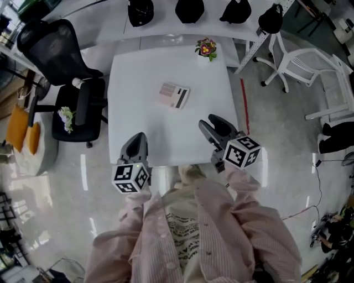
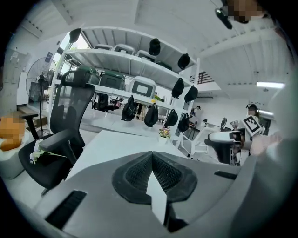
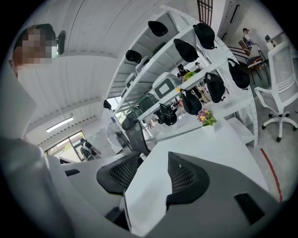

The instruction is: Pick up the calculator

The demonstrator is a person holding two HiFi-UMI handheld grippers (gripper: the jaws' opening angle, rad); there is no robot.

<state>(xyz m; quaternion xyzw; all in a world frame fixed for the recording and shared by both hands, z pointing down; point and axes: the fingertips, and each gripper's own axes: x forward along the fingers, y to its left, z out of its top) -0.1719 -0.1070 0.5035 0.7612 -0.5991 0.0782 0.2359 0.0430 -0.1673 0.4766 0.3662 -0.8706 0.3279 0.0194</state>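
Calculator, a flat pale rectangular one with a pinkish half and dark keys, lies untouched on the white square table, just above the frame's centre in the head view and well apart from both tools.

Lower left of that view, the left hand-held gripper hovers over the table's near edge. Its own view shows the black ribbed pads pressed together at their tips, with nothing between them. Lower right of centre, the right hand-held gripper is over the table's near right corner, angled toward the upper left. Its jaws are spread, and only bare tabletop shows in the gap. Each tool carries a cube with square black-and-white markers, and behind them are the sleeves of a pink striped shirt.

Beyond the calculator, a small pot of pink and yellow flowers stands at the table's far right corner. A black mesh office chair stands at the upper left, a white chair at the upper right. Black caps hang along the white shelf at the top edge. A thin red line marks the floor right of the table.
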